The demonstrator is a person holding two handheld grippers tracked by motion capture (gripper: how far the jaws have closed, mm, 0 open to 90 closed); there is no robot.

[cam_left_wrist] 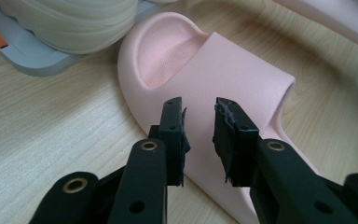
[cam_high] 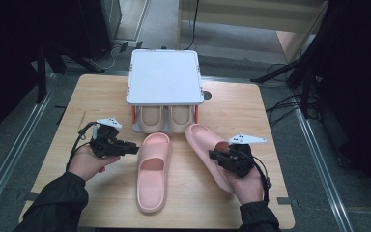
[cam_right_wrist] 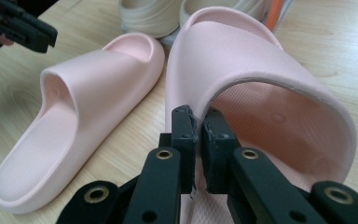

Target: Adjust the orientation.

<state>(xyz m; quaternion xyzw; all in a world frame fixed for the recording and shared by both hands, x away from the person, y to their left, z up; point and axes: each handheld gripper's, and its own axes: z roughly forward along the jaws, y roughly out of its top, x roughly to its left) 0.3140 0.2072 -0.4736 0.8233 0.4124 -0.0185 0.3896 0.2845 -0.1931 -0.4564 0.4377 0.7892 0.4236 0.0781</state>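
Observation:
Two pink slippers lie on the wooden table (cam_high: 101,96). The left pink slipper (cam_high: 152,179) (cam_left_wrist: 233,70) (cam_right_wrist: 74,116) lies flat, toe toward the rack. My left gripper (cam_high: 136,149) (cam_left_wrist: 199,105) hovers at its left side, just over the strap, jaws apart with nothing between them. The right pink slipper (cam_high: 200,137) (cam_right_wrist: 261,65) lies slanted. My right gripper (cam_high: 212,155) (cam_right_wrist: 199,112) is at the strap's opening, its jaws nearly together on the strap's side edge.
A grey shoe rack (cam_high: 163,77) with a white top stands at the table's far middle. A pair of beige slippers (cam_high: 152,118) (cam_left_wrist: 74,23) (cam_right_wrist: 149,16) sits on its lower shelf. Bare table lies left of my left hand and along the near edge.

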